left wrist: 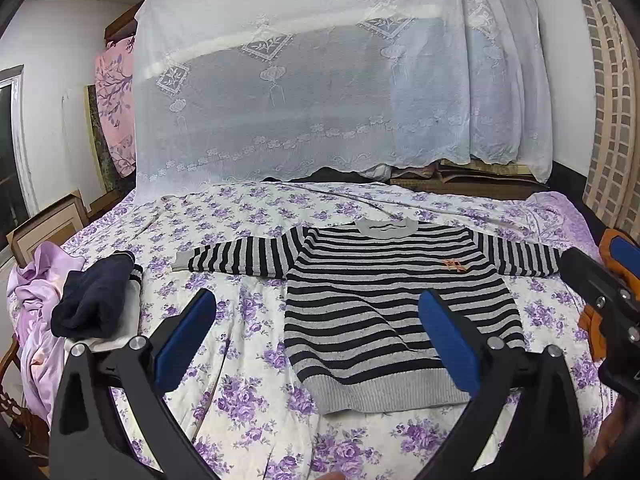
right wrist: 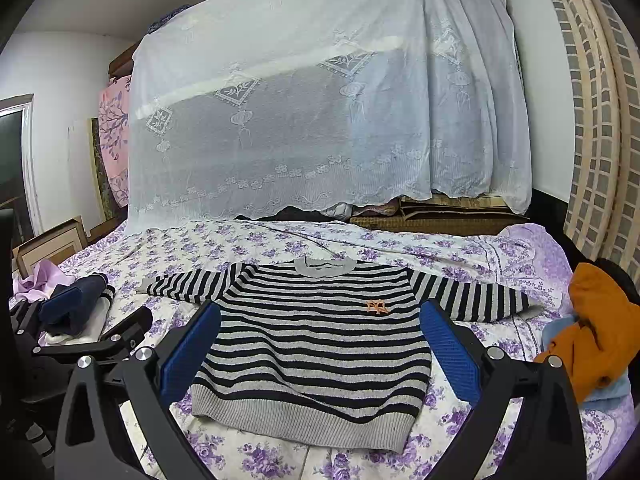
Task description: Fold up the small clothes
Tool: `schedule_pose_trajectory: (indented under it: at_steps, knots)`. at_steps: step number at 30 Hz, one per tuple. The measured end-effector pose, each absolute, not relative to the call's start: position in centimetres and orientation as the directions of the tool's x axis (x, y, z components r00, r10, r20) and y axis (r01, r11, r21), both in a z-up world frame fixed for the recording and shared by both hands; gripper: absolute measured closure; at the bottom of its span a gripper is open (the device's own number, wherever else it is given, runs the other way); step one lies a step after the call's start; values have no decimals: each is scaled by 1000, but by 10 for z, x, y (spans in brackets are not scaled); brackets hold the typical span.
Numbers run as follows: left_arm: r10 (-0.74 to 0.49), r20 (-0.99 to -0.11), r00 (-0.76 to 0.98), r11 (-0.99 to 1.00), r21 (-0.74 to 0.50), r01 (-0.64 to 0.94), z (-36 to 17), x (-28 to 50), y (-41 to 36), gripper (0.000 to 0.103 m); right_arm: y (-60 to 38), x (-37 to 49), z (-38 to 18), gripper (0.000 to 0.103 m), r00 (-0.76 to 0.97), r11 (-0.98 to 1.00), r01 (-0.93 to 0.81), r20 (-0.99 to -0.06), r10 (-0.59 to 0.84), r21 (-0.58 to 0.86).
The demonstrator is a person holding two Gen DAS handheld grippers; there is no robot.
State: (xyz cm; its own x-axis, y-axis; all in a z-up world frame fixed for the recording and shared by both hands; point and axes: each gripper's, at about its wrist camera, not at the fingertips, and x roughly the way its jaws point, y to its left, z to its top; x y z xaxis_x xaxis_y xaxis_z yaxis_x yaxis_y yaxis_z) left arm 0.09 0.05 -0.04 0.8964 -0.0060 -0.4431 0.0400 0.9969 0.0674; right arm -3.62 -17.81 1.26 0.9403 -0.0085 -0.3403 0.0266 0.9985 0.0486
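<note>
Left wrist: your left gripper (left wrist: pixel 316 332) gapes, empty, over one black-and-grey striped knit sweater (left wrist: pixel 384 308) spread flat on the purple-floral bedsheet (left wrist: pixel 240 380); one folded navy garment (left wrist: pixel 94 300) leftward | Right wrist: your right gripper (right wrist: pixel 320 344) released likewise above that sweater (right wrist: pixel 316 356); one orange garment (right wrist: pixel 596 328) rightward.

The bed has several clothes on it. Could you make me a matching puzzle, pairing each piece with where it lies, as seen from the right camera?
Things:
1. striped sweater
2. navy garment
3. orange garment
4. lace curtain

Places:
A. right edge of the bed
B. hanging behind the bed
C. spread flat in the middle, sleeves out
D. bundled at the left edge

Pairs: 1-C, 2-D, 3-A, 4-B
</note>
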Motion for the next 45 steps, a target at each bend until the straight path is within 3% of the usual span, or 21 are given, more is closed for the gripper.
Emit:
schedule_pose_trajectory:
  at_steps: [45]
  knots:
    - [-4, -444, 896, 997, 71, 40, -11, 1, 10, 4, -179, -40, 18, 3, 944, 998, 24, -331, -4, 53]
